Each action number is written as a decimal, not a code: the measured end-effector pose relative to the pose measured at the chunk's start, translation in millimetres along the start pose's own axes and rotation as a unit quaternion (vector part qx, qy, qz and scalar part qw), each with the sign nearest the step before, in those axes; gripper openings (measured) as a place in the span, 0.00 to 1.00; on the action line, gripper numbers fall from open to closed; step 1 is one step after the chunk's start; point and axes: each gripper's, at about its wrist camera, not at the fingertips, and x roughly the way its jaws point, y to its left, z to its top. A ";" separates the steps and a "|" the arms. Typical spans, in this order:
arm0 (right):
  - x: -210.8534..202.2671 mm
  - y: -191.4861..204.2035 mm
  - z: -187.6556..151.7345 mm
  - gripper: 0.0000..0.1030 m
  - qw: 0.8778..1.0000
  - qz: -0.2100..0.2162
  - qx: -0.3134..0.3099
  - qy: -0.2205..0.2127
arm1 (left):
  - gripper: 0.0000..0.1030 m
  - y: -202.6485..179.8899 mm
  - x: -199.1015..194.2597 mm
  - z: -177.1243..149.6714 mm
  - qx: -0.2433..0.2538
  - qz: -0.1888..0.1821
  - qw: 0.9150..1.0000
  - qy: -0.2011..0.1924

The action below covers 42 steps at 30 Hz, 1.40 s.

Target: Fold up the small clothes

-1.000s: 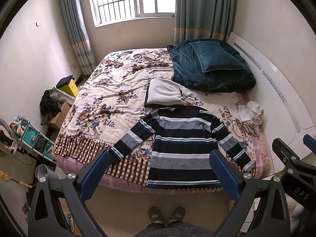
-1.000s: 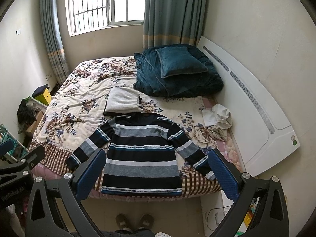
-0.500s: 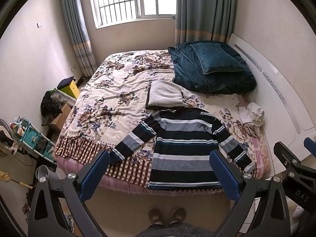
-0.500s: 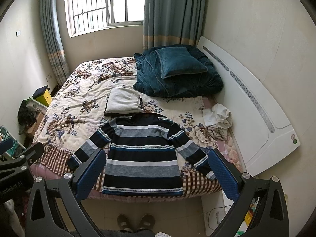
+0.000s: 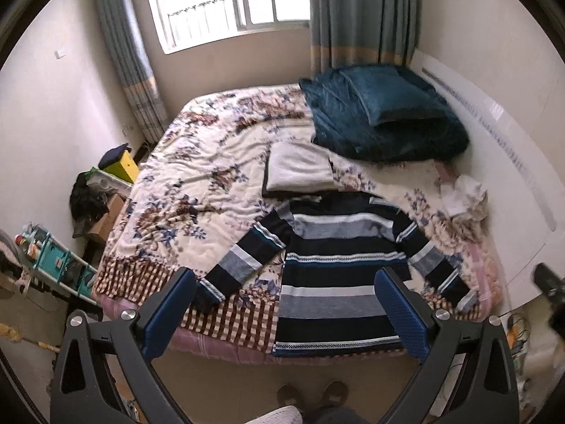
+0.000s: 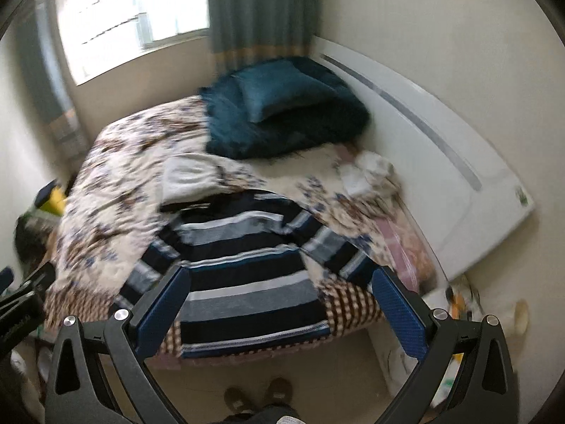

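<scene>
Striped sweater (image 5: 332,265) lies flat on the bed (image 5: 197,190). Left tongs (image 5: 282,312) and right tongs (image 6: 280,309): spread wide, holding nothing, above the floor.

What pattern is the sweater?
Horizontal navy, grey and white stripes on the sweater; clearest in the left wrist view.

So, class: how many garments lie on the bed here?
3: striped sweater spread at the near edge, folded pale one behind it, crumpled whitish one by the headboard; others may be hidden.
</scene>
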 end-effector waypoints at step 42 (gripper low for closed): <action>616.6 -331.7 -217.7 0.14 0.790 -0.167 0.574 0.135 | 1.00 -194.4 568.7 -117.4 0.044 0.077 0.948 0.306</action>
